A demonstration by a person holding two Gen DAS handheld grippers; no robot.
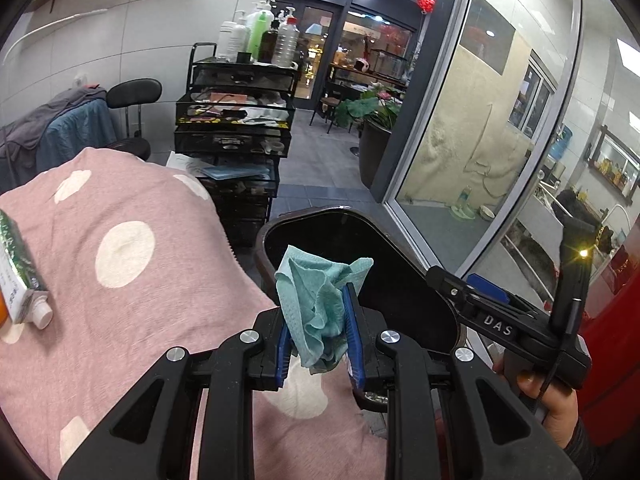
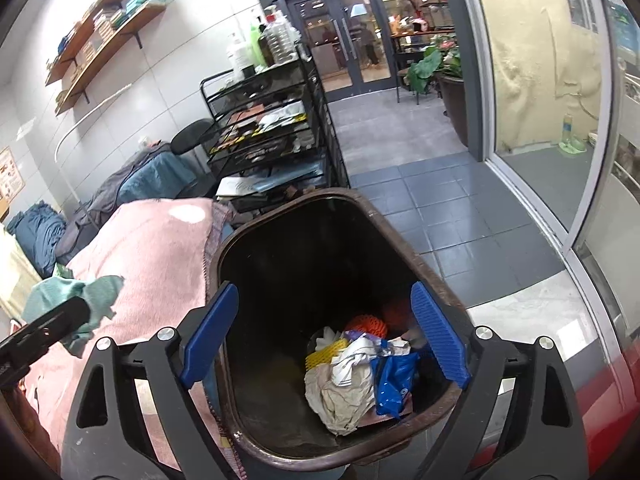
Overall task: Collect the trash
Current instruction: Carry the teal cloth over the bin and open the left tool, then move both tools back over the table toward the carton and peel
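1. Blue-padded left gripper (image 1: 316, 320) is clamping a crumpled teal cloth (image 1: 316, 300) just short of the bin (image 1: 404, 280), over the pink blanket (image 1: 120, 248).
2. Your right gripper (image 2: 324, 336) is hanging wide and empty above the bin's trash (image 2: 360, 376).
3. You're best carrying the cloth past the rim before releasing.

A beauty or massage salon: a treatment bed under a pink polka-dot blanket (image 1: 120, 248), a black wire trolley (image 1: 236, 120) topped with pump bottles (image 1: 260, 28), glass entrance doors (image 2: 344, 36).
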